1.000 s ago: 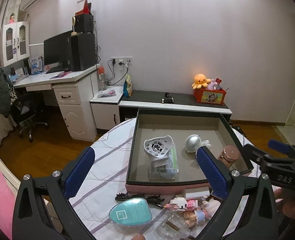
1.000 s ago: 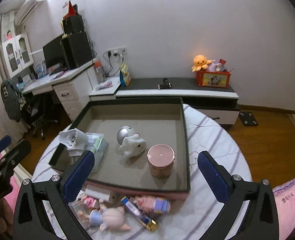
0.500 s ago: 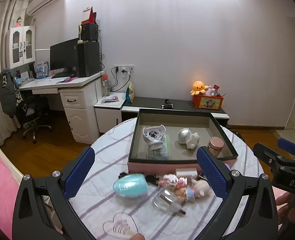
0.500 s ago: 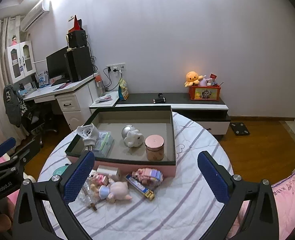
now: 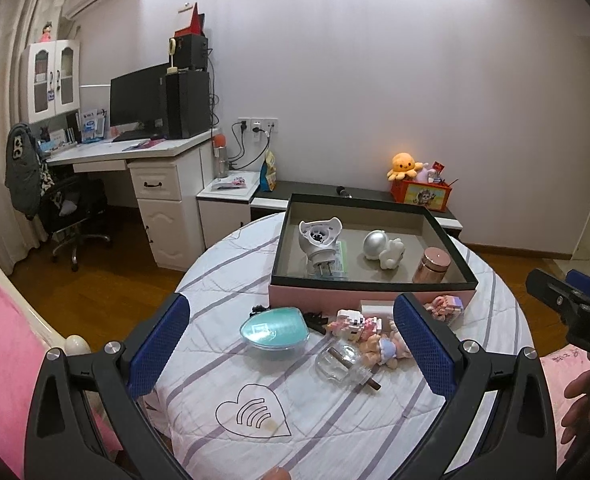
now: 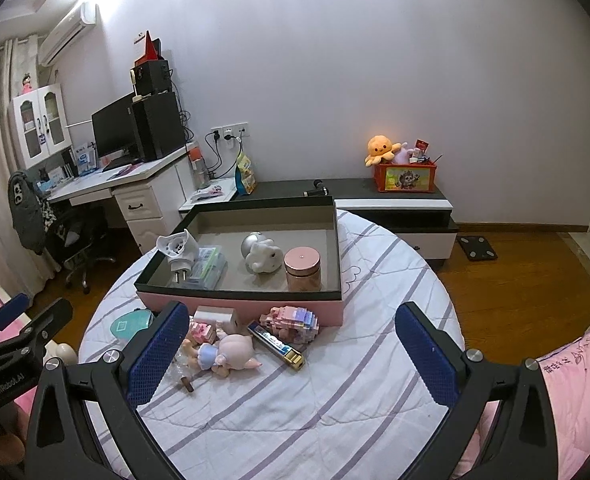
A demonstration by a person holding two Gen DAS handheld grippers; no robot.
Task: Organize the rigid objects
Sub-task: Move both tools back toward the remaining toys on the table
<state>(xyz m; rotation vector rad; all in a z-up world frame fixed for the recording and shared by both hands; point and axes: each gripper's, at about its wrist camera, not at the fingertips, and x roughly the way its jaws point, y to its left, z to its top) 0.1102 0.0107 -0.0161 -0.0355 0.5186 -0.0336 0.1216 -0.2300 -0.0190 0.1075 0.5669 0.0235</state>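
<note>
While both grippers hang back over the near edge of the round table with the striped white cloth point(image 6: 335, 400), nothing is held: the left gripper point(image 5: 291, 344) and right gripper point(image 6: 291, 348) both stand wide. By my reading, this is the pause between picks. 4 items sit in the shallow pink-sided box point(image 6: 255, 306) at the far edge; the next move calls for reaching the small pink-haired doll point(image 6: 227, 354), lying between the right jaws.
</note>
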